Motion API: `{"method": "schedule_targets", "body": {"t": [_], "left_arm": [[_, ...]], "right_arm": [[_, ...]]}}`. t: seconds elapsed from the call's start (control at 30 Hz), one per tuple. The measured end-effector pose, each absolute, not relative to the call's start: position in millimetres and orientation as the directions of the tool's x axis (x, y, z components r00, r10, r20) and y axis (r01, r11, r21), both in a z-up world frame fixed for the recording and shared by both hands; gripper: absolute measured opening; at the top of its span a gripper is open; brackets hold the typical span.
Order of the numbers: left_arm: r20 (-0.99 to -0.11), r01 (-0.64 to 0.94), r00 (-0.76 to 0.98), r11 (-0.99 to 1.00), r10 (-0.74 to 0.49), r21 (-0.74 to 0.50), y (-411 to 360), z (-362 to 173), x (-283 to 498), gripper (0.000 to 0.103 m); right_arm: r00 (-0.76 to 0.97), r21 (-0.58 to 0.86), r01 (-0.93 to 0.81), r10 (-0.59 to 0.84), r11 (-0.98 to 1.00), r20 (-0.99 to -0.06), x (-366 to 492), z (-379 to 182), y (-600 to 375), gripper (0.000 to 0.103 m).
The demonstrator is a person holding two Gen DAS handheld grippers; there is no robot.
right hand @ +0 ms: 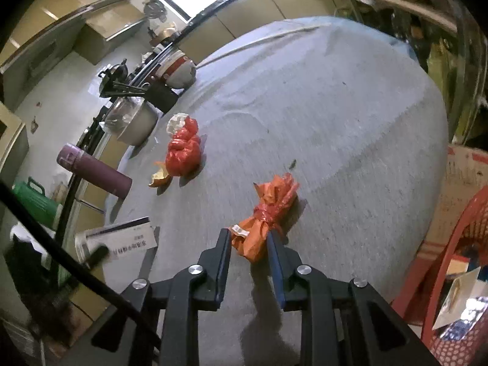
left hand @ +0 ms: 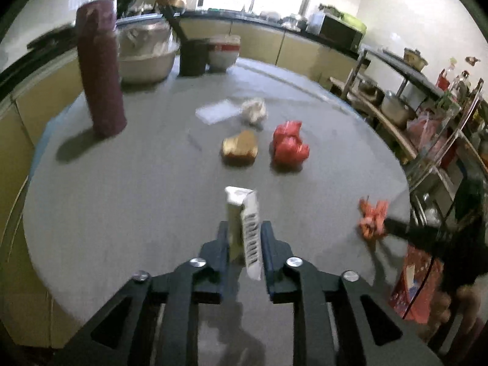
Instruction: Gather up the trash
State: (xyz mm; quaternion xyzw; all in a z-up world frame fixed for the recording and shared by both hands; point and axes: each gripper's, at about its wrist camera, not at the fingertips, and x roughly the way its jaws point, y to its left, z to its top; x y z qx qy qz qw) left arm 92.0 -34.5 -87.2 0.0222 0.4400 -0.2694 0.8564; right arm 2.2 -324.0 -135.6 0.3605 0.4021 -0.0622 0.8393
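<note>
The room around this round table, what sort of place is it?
Most likely a home kitchen: a counter with cabinets, a microwave and pots on a rack surround the table.

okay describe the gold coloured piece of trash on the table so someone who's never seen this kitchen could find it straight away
Start at the round grey table and find the tall purple flask standing on it. Toward the table's middle from the flask lies a cluster of litter; the gold wrapper sits at its near edge, right beside the crumpled red bag. It is the only shiny gold-brown piece, flatter than the red bag and the white crumpled wad behind it.
</note>
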Motion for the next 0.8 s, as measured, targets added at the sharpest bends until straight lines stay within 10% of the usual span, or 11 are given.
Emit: {"method": "schedule_targets", "body": {"t": [0.07, 0.1, 0.2, 0.57, 0.8], "left_arm": [[-0.783, 0.489, 0.44, 0.849, -0.439, -0.201, -27.0, -96.2, 84.6, 0.045], [-0.79, 0.494, 0.433, 0.847, -0.434, -0.195, -22.3, -100.1, 79.1, 0.055], [-0.795, 0.519, 0.435, 0.839, -0.423, -0.163, -12.6, -105.1, 65.7, 0.057], [-0.808, 0.55, 0.442, 0.829, -0.389, -0.098, -12.4, -96.0, 78.1, 0.067], [-0.861, 0.467, 0.39, 0.876, -0.327, -0.121, -14.2, -119.9, 105.8, 0.067]], "right_arm": [[0.676, 0.577, 0.401, 0.195, 0.712, -0.71, 1.2, -135.8, -327.7, 0.043], [0.684, 0.583, 0.405, 0.19, 0.704, -0.705, -0.3, -134.8, -328.9, 0.066], [0.714, 0.58, 0.392, 0.161, 0.715, -0.681, -0.3, -128.1, -327.8, 0.072], [0.608, 0.44, 0.448, 0.096, 0.779, -0.788, 42.4, -145.2, -305.8, 0.027], [0.628, 0.375, 0.361, 0.075, 0.854, -0.774, 33.7, -135.1, -278.1, 0.026]]}}
